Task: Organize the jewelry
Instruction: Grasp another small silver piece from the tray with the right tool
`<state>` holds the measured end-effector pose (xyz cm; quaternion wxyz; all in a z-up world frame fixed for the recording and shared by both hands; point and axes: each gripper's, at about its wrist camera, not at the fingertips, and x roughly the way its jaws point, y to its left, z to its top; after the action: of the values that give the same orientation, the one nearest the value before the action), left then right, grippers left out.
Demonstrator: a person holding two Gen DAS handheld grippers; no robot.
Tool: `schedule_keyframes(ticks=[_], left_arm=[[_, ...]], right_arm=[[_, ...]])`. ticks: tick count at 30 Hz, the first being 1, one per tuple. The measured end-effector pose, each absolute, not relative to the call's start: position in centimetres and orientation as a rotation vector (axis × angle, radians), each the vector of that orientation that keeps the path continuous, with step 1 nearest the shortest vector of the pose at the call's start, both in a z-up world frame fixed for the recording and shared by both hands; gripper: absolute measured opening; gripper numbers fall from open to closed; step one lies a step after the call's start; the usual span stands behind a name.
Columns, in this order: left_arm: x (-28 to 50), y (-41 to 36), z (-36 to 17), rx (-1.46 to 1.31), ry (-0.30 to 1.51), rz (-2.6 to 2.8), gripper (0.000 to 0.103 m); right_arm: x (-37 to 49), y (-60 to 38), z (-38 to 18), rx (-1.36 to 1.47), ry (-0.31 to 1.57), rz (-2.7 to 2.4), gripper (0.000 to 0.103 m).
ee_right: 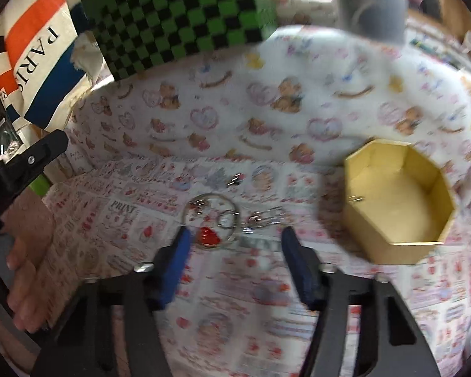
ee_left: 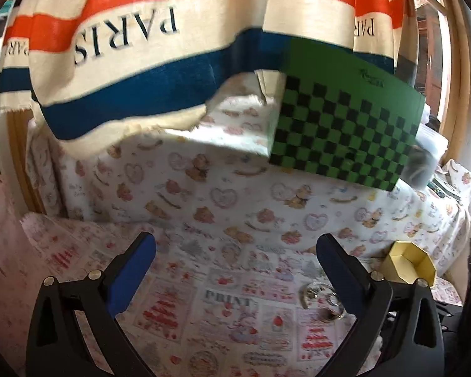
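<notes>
Early going, by the look of it. The gold octagonal box (ee_right: 398, 201) sits open on the counter (ee_right: 251, 308), and all but one small glint of metal at its left inner wall is bare floor, so one piece at most is stowed, and the blur leaves even that unsure.

The jewelry pile (ee_right: 216, 216), clear hoops and rings, a red charm and a silvery chain trailing right, lies on the printed cloth left of the box.

The right gripper (ee_right: 235, 245) hangs just short of the pile, fingers half spread with nothing between them. The left gripper (ee_left: 235, 260) waits farther left, fingers wide apart and empty.

Judged from this, nearly every piece has yet to be lifted and dropped in.
</notes>
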<state>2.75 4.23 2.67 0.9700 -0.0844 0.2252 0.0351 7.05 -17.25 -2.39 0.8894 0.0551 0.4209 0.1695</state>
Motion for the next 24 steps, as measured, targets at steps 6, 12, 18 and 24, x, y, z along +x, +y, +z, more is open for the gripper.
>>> schedule_keyframes(ticks=[6,12,18,24], left_arm=[[2.3,5.3,3.4,-0.196,0.426,0.073,0.101],[2.7,5.9,3.1,-0.209,0.438,0.088,0.101],[3.1,5.6,2.8,-0.208,0.461,0.08,0.101],[2.7,4.7,3.0,-0.195,0.452,0.048,0.101]], right_arm=[[8.2,-14.2,-3.0,0.03,0.908,0.352,0.038],[9.2,-13.6,-4.2,0.021,0.944,0.329,0.022],[8.9,-13.6,-4.1,0.0,0.929,0.299,0.007],[7.1,-15.5,-2.5,0.012,0.892,0.338,0.006]])
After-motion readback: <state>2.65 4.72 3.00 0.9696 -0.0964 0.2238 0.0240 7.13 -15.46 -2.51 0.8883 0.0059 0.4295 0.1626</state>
